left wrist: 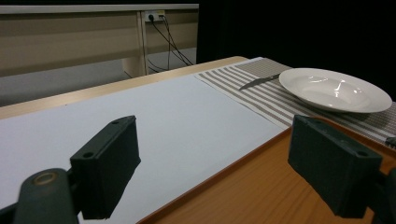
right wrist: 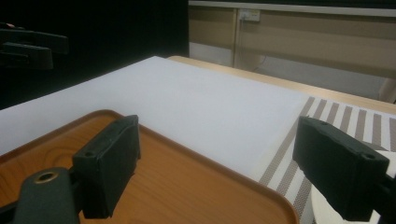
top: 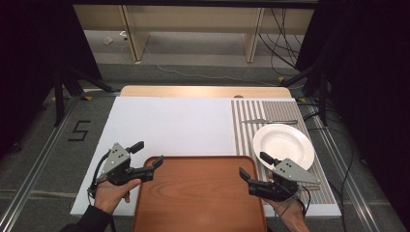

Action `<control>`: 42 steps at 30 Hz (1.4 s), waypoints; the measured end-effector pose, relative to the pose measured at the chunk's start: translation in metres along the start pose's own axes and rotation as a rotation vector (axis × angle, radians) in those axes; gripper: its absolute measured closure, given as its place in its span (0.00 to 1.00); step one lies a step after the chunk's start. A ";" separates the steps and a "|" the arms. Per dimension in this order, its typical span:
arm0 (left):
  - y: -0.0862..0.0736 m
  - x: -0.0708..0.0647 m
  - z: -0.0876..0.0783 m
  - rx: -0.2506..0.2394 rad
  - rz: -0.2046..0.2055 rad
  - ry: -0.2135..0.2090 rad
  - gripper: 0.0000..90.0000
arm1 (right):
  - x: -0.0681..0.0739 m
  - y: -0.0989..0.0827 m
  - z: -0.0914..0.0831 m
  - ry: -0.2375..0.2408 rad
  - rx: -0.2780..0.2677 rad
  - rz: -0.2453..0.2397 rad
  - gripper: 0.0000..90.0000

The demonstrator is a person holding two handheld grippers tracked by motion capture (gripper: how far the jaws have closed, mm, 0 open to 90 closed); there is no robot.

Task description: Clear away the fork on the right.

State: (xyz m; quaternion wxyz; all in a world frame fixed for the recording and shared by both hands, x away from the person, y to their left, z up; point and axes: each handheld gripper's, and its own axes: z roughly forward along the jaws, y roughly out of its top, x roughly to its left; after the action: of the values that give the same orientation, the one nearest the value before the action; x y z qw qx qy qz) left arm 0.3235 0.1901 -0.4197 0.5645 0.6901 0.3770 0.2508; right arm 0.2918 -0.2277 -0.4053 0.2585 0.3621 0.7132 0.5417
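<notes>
White board covers the table (top: 169, 123), and a taped "5" (top: 80, 130) marks the floor to its left. My left gripper (top: 147, 153) and right gripper (top: 255, 166) both stand wide open, holding nothing, at the far corners of the wooden tray (top: 198, 193). Beside my right one, a white plate (top: 283, 143) sits on a striped mat (top: 246, 121), a knife (top: 269, 121) just beyond it.

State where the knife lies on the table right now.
In the high view the knife lies on the striped mat at the table's far right, just beyond the white plate.

Black left gripper (top: 146, 152), right gripper (top: 255, 166) (grey three-cornered plates); dark sleeve (top: 92, 220).
</notes>
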 end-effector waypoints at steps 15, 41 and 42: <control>0.000 0.000 0.000 -0.001 -0.002 0.001 0.18 | -0.015 0.003 -0.005 -0.025 0.004 0.008 0.18; 0.001 0.000 0.000 -0.004 0.009 0.012 0.18 | -0.055 -0.002 -0.022 -0.050 0.188 0.032 0.17; 0.001 0.000 0.000 -0.005 0.009 0.012 0.18 | -0.057 -0.003 -0.023 -0.054 0.197 0.033 0.17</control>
State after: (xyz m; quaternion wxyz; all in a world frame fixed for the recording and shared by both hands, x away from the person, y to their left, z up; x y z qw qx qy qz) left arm 0.3234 0.1899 -0.4191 0.5630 0.6888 0.3766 0.2584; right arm 0.3079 -0.2869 -0.4028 0.2316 0.4119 0.7498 0.4631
